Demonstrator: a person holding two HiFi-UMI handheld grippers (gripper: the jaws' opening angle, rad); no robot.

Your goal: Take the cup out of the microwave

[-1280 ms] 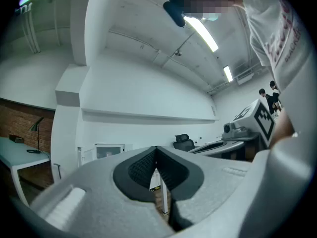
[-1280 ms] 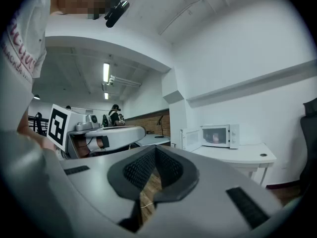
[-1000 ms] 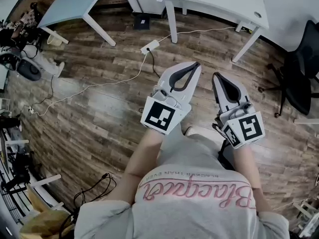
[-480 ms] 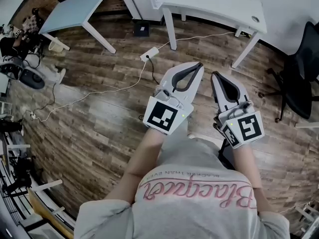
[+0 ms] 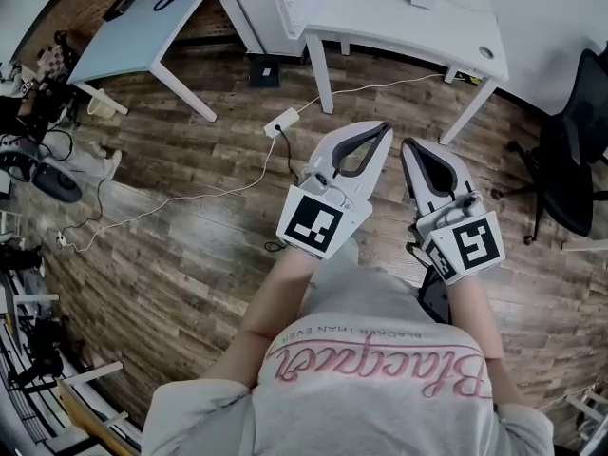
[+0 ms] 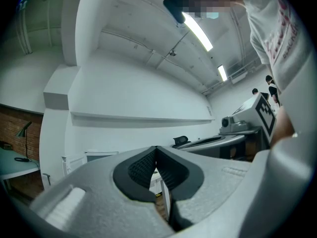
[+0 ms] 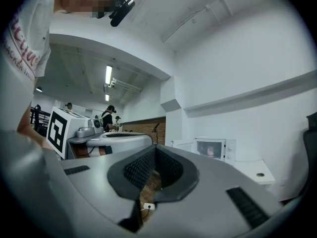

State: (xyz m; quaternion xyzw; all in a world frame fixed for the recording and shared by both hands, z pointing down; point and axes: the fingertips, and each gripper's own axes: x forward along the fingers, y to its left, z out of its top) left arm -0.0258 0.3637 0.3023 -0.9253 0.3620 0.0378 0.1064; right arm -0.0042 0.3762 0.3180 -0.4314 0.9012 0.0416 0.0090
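Both tools are carried in front of the body, side by side and roughly level, with nothing in them, which is judged to suit an approach on foot. The microwave (image 7: 214, 149) is seen well ahead of the right gripper (image 7: 155, 148) and slightly to its right, on a white table (image 5: 456, 28), far beyond reach. A pale shape, taken to be the cup (image 7: 210, 151), is made out behind the oven's window, though it is too small for certainty, and whether the door is open cannot be told. The left gripper (image 6: 156, 148) is clenched: its dark ribbed pads are brought together at the tips, only the curved hollow behind them is left, and nothing is held or touched. The right gripper is closed in the same way, tips meeting, with only wooden floor and a power strip (image 7: 147, 207) glimpsed through the hollow below. The task is judged barely begun. The jaws would have to be parted before the door or the cup could be handled, and a cup possibly holding liquid would call for a level, steady grasp.
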